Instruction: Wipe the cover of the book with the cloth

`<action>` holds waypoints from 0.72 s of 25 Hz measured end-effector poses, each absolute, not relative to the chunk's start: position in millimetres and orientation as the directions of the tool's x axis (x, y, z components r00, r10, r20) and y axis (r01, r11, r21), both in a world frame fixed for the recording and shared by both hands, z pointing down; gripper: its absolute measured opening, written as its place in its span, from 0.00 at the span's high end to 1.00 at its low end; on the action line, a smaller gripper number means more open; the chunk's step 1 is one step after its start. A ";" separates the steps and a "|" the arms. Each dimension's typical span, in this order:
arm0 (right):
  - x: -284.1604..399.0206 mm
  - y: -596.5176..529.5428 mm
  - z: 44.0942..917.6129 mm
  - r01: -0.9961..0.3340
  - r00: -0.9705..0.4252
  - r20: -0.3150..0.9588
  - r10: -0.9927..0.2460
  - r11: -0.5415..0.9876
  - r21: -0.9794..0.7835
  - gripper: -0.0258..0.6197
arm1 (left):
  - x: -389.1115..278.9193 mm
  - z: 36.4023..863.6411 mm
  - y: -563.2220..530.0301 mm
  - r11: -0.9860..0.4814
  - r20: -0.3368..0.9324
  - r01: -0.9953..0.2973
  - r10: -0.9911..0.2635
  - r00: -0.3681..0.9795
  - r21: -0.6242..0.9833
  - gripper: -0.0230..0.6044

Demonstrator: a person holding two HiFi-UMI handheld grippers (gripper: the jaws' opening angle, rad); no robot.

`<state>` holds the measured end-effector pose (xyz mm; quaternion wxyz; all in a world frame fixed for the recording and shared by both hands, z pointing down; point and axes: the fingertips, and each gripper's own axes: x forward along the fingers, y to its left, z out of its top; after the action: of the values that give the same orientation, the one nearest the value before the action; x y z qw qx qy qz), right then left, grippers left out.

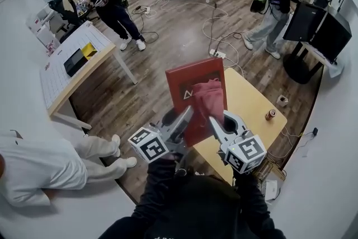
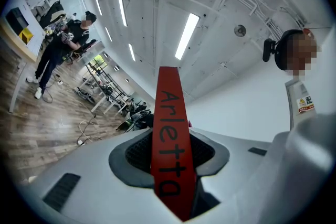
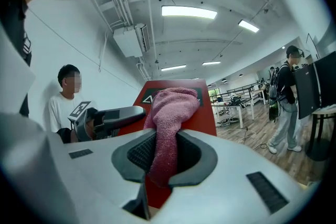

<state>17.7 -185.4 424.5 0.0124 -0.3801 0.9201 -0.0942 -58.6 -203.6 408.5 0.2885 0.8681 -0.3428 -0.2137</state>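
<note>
A red book (image 1: 193, 87) is held up in the air above the yellow table (image 1: 254, 103), its cover facing me. My left gripper (image 1: 182, 120) is shut on the book's lower left edge; in the left gripper view the red spine (image 2: 169, 144) with black lettering runs between the jaws. My right gripper (image 1: 215, 123) is shut on a pink cloth (image 1: 208, 99), which lies against the cover. In the right gripper view the pink cloth (image 3: 169, 128) hangs between the pads and its top presses on the red book (image 3: 207, 107).
A small can (image 1: 270, 115) and a tape roll (image 1: 282, 100) stand on the yellow table's right side. A white table (image 1: 67, 70) stands at left. Three people are around the room, one seated close at the left (image 1: 50, 162). Cables lie on the wooden floor (image 1: 184, 25).
</note>
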 end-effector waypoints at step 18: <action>72.0 -213.0 433.9 -0.804 -0.591 0.110 -0.799 0.573 -0.158 0.84 | -65.8 404.5 -207.8 -0.599 -0.188 -0.451 -0.715 0.673 0.662 0.68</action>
<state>72.0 -213.0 433.9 -0.0134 -0.4520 0.8867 -0.0959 -65.8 -207.8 404.5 0.2951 0.8657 -0.3368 -0.2236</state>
